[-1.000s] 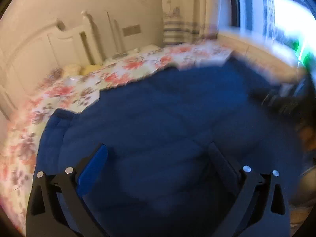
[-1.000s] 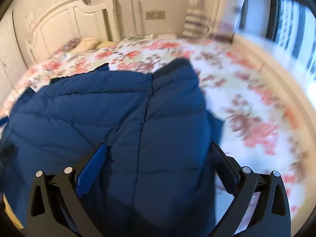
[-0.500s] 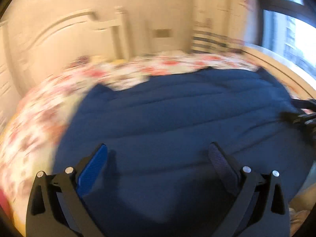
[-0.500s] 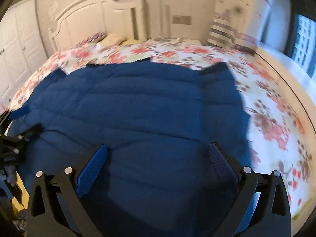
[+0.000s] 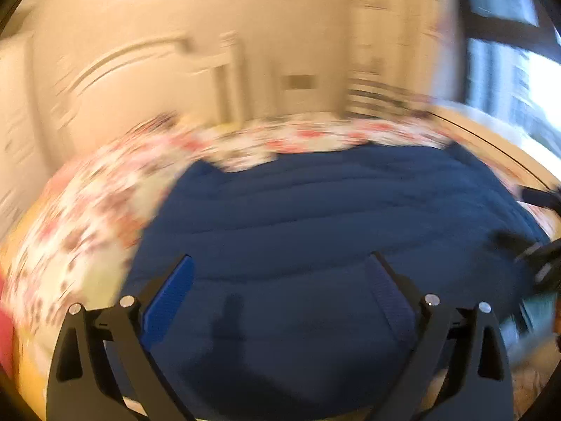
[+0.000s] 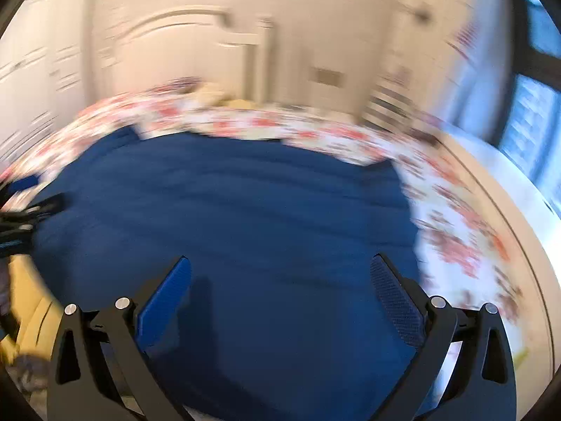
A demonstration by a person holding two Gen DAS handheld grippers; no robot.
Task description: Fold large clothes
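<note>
Left wrist view: the left gripper (image 5: 278, 277) hangs spread and empty over the blue coat (image 5: 333, 231), which lies flat across the flowered bed (image 5: 80, 217). The right gripper (image 6: 280, 280) is spread too; bare sheet borders the coat's right edge.

Jacket (image 5: 333, 210) lies on bed (image 5: 87, 217), before headboard (image 6: 189, 31).

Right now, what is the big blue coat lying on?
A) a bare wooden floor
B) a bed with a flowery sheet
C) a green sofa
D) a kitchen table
B: the blue coat is spread over a bed whose flowery sheet shows around it, below a white headboard.
</note>
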